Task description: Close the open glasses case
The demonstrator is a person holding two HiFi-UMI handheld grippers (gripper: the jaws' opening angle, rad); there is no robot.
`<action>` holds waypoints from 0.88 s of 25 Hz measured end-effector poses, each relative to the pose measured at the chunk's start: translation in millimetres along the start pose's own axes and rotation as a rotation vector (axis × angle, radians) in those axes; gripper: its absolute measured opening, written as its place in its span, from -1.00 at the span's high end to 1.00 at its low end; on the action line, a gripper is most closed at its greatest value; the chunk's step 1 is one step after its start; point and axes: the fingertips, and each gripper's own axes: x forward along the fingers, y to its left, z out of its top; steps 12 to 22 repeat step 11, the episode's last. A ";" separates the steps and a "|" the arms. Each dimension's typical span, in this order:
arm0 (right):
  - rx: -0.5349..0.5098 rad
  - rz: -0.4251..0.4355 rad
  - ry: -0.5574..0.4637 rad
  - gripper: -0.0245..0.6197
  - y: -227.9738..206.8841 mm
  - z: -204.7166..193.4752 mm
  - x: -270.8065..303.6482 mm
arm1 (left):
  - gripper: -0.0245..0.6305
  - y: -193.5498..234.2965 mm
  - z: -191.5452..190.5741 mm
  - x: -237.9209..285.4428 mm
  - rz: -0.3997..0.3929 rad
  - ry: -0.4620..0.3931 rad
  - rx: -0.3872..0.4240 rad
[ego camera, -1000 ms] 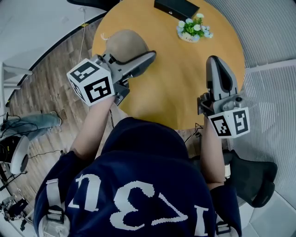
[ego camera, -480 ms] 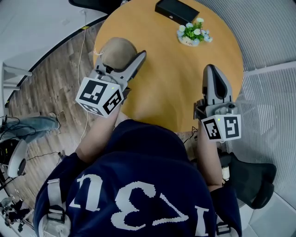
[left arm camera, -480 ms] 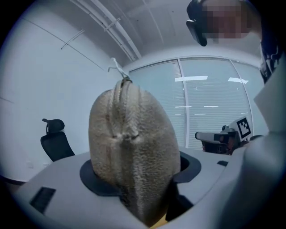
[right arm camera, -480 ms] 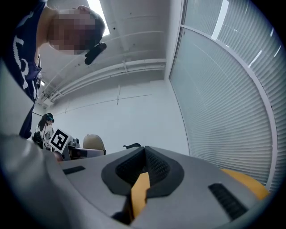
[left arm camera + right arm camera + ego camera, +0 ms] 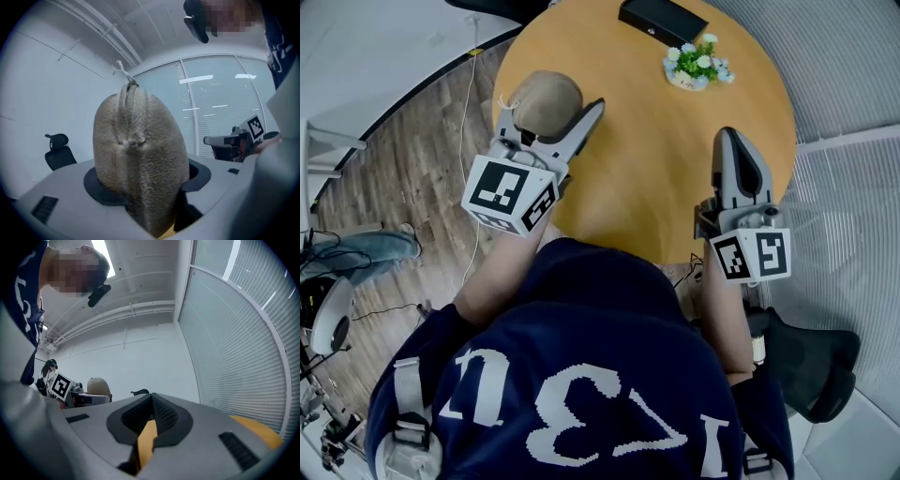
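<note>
Left tongs (image 5: 557, 118) rolled, gripping zipped tan glasses case (image 5: 539, 94); right tongs (image 5: 736, 150) closed

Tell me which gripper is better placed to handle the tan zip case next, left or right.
Likely the left. The left gripper has its jaws closed on the tan zip case at the left edge of the round table. The right gripper is shut and empty, apart at the table's right side.

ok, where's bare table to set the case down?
The widest bare patch is the middle of the table, between the left gripper holding the glasses case and the shut right gripper, running to the near edge. The far side is crowded: the black box and flower pot sit close together there.
</note>
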 end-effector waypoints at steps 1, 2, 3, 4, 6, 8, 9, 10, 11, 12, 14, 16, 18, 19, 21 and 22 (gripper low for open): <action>0.000 0.001 0.000 0.85 0.1 -0.2 0.1 | 0.04 -0.7 -0.6 0.1 0.000 0.003 0.003; -0.001 0.002 0.000 0.85 0.1 -0.4 0.3 | 0.04 -1.2 -1.3 0.4 -0.001 0.007 0.005; -0.002 0.002 0.000 0.85 0.2 -0.7 0.4 | 0.04 -1.7 -1.8 0.5 -0.001 0.009 0.006; -0.003 0.003 0.001 0.85 0.3 -1.1 0.4 | 0.04 -2.2 -2.1 0.3 -0.002 0.009 0.005; -0.004 0.004 0.004 0.85 0.9 -2.2 -0.1 | 0.04 -3.0 -2.0 -1.0 -0.004 0.005 0.000; -0.004 0.004 0.005 0.85 1.2 -3.2 -1.0 | 0.04 -3.4 -1.1 -2.5 -0.004 -0.001 0.000; -0.004 0.004 0.005 0.85 1.2 -3.6 -1.3 | 0.04 -3.5 -0.6 -3.2 -0.004 -0.004 0.002; -0.004 0.005 0.006 0.85 1.3 -4.0 -1.6 | 0.04 -3.6 -0.1 -3.8 -0.004 -0.005 0.004; -0.004 0.005 0.006 0.85 1.4 -4.4 -1.9 | 0.04 -3.6 0.3 -4.3 -0.004 -0.007 0.007; -0.004 0.005 0.006 0.85 1.4 -4.4 -1.9 | 0.04 -3.6 0.3 -4.3 -0.004 -0.007 0.007; -0.004 0.005 0.006 0.85 1.4 -4.4 -1.9 | 0.04 -3.6 0.3 -4.3 -0.004 -0.007 0.007; -0.004 0.005 0.006 0.85 1.4 -4.4 -1.9 | 0.04 -3.6 0.3 -4.3 -0.004 -0.007 0.007; -0.004 0.005 0.006 0.85 1.4 -4.4 -1.9 | 0.04 -3.6 0.3 -4.3 -0.004 -0.007 0.007; -0.004 0.005 0.006 0.85 1.4 -4.4 -1.9 | 0.04 -3.6 0.3 -4.3 -0.004 -0.007 0.007; -0.004 0.005 0.006 0.85 1.4 -4.4 -1.9 | 0.04 -3.6 0.3 -4.3 -0.004 -0.007 0.007; -0.004 0.005 0.006 0.85 1.4 -4.4 -1.9 | 0.04 -3.6 0.3 -4.3 -0.004 -0.007 0.007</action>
